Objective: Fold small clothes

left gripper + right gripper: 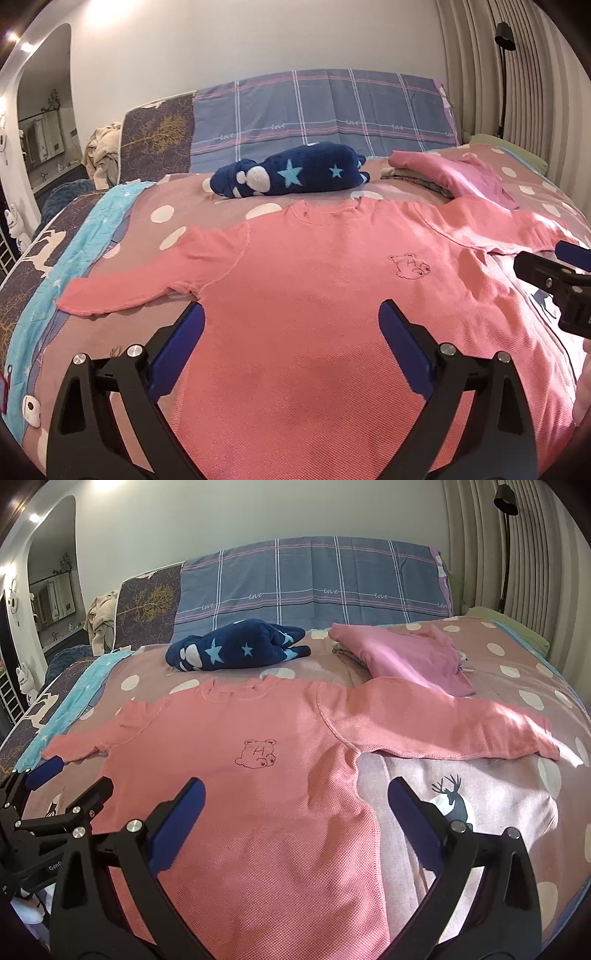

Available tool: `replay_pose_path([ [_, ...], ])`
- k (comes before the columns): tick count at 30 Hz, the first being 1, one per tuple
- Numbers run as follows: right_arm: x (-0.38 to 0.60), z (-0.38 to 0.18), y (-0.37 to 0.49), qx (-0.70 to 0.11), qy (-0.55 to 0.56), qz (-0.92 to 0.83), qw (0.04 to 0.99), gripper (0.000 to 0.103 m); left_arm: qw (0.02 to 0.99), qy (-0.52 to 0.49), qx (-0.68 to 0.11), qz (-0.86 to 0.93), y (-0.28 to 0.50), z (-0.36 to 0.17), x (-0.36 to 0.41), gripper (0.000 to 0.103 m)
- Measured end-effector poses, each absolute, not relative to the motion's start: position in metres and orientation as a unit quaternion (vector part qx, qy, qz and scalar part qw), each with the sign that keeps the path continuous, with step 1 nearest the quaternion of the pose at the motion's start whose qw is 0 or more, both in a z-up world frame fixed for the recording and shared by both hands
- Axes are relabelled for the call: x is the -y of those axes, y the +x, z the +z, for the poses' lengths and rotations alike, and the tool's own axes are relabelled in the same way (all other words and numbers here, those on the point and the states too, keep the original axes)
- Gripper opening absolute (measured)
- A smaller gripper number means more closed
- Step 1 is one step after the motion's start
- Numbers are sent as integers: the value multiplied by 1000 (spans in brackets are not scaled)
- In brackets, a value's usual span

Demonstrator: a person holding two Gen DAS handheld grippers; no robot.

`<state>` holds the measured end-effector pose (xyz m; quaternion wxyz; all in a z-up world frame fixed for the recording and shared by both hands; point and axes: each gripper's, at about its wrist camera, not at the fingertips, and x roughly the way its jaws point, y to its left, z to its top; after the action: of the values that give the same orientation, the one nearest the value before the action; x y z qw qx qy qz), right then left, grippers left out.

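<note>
A salmon-pink long-sleeved shirt (pixel 314 288) with a small bear outline lies flat, face up, on the bed, both sleeves spread out; it also shows in the right wrist view (pixel 258 775). My left gripper (pixel 291 317) is open and empty over the shirt's lower left body. My right gripper (pixel 295 794) is open and empty over the shirt's lower right side seam; part of it shows in the left wrist view (pixel 554 280). The left gripper shows at the left edge of the right wrist view (pixel 55 797).
A folded navy star-patterned garment (pixel 291 173) lies beyond the collar. A stack of folded pink clothes (pixel 450 170) lies at the back right, touching the right sleeve. Plaid pillows (pixel 325 110) line the headboard. The polka-dot bedspread (pixel 162 214) drops off at left.
</note>
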<state>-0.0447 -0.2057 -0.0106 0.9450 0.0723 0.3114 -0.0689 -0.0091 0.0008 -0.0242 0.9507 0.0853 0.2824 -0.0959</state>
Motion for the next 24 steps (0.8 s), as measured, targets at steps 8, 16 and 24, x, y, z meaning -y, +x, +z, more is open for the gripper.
replay_pose_path([
  [8, 204, -11, -45, -309, 63, -69, 946, 96, 961, 59, -258, -76, -11, -23, -12, 96],
  [16, 202, -11, -45, -307, 59, -68, 947, 89, 965, 53, -248, -71, -12, -22, -16, 96],
  [24, 202, -12, -44, -312, 59, -64, 946, 64, 951, 17, -292, -98, -1, -34, -27, 81],
])
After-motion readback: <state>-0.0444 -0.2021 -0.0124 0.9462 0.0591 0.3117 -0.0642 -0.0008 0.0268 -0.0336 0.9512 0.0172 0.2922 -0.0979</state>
